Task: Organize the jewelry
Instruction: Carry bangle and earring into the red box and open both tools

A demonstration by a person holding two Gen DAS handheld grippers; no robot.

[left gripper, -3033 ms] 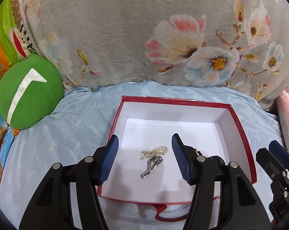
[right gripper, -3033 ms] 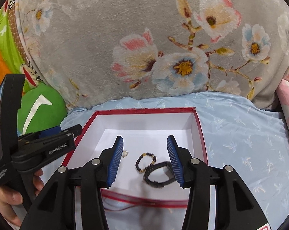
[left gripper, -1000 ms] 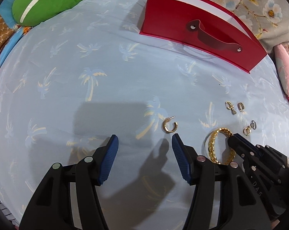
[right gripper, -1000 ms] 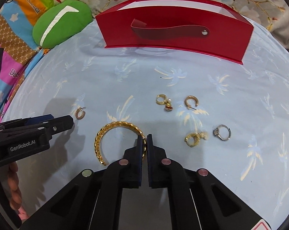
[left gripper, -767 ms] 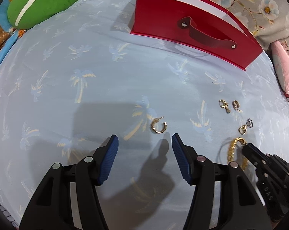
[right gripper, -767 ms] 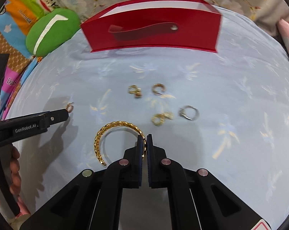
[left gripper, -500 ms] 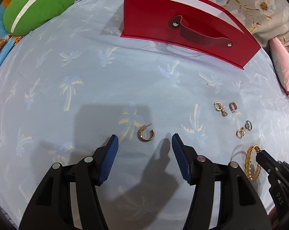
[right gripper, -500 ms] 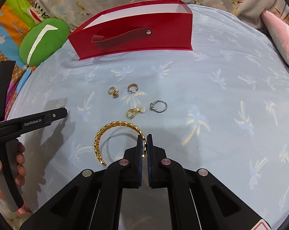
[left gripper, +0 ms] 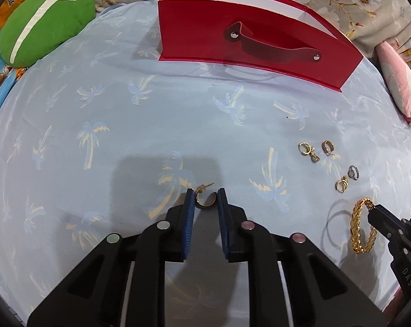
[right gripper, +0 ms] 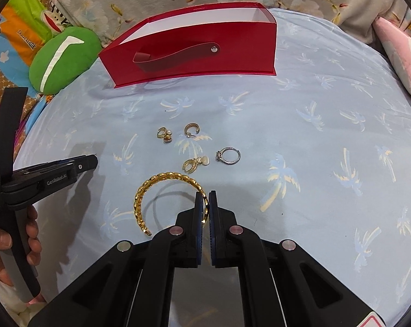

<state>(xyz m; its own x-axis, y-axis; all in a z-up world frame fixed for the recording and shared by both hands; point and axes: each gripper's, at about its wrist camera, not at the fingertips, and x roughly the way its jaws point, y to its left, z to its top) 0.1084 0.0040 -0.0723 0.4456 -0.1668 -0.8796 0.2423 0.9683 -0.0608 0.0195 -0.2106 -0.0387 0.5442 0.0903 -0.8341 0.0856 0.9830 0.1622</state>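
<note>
My left gripper (left gripper: 204, 196) has its blue pads closed in around a small gold hoop earring (left gripper: 204, 200) that lies on the blue palm-print sheet; both pads touch or nearly touch it. My right gripper (right gripper: 205, 201) is shut on one end of a gold chain bangle (right gripper: 151, 190) and holds it just above the sheet; the bangle also shows in the left wrist view (left gripper: 359, 226). Loose on the sheet lie a pearl earring (right gripper: 165, 134), a gold hoop (right gripper: 192, 129), a gold drop earring (right gripper: 194, 163) and a silver ring (right gripper: 228, 156).
A red box (right gripper: 194, 51) with a white inside and a strap handle stands at the far side of the bed. A green cushion (right gripper: 61, 60) lies to its left, a pink pillow (right gripper: 401, 54) at the right edge, a floral blanket behind.
My left gripper came down from the box to the sheet and its jaws narrowed around the gold hoop earring. My right gripper stays shut on the bangle and has lifted and drifted right.
</note>
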